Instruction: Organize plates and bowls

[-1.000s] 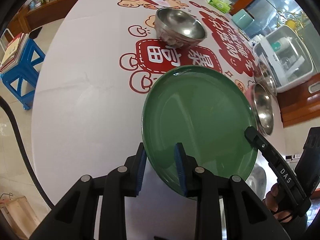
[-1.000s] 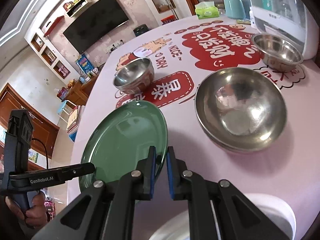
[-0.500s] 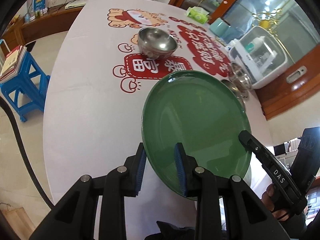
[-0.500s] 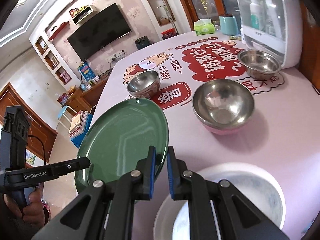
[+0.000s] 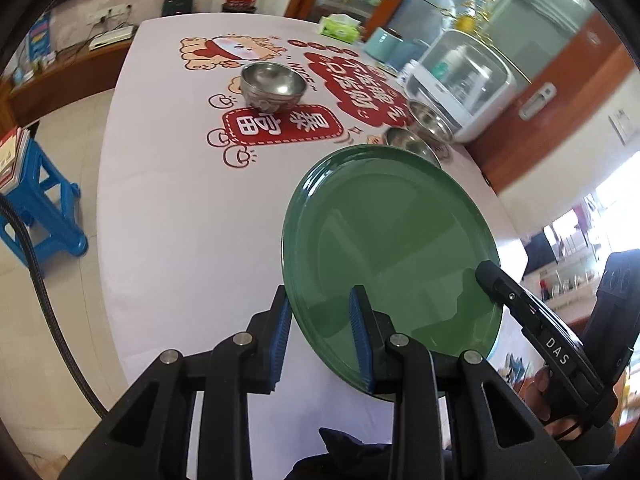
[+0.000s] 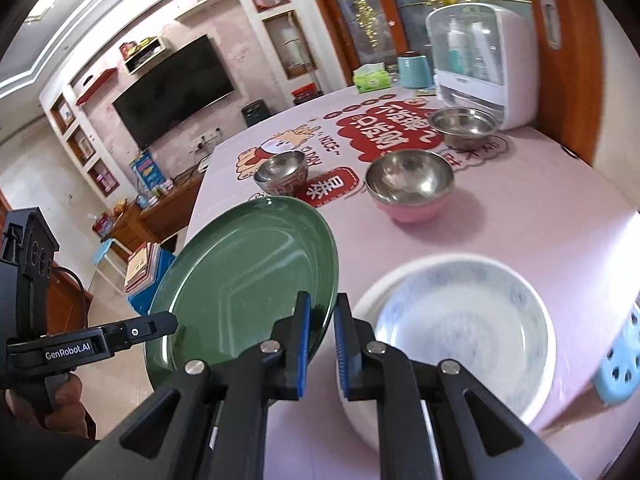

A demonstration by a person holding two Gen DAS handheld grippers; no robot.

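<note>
Green plate (image 5: pixel 392 248) is up off the surface (image 5: pixel 180 208), tilted, carried by both grippers at once. L gripper (image 5: pixel 320 336) has its jaws clenched on the plate's near rim, one blue pad under, one on top. R gripper (image 6: pixel 322 338) grips the opposite rim w/ jaws nearly together, rim pinched between the pads. In the R wrist view the plate hangs past the surface's left edge, partly over the floor. White plate (image 6: pixel 460 332) sits on the surface near its front edge, just beside the R gripper, blurred. Pink-bottomed steel bowl (image 6: pixel 410 184) sits mid-surface; small steel bowl (image 6: pixel 282 170) is to its left on the red print; another steel bowl (image 6: pixel 464 126) is towards the far right corner, just beside a white appliance (image 6: pixel 484 64). A hand (image 6: pixel 60 396) shows on the L gripper's handle.
</note>
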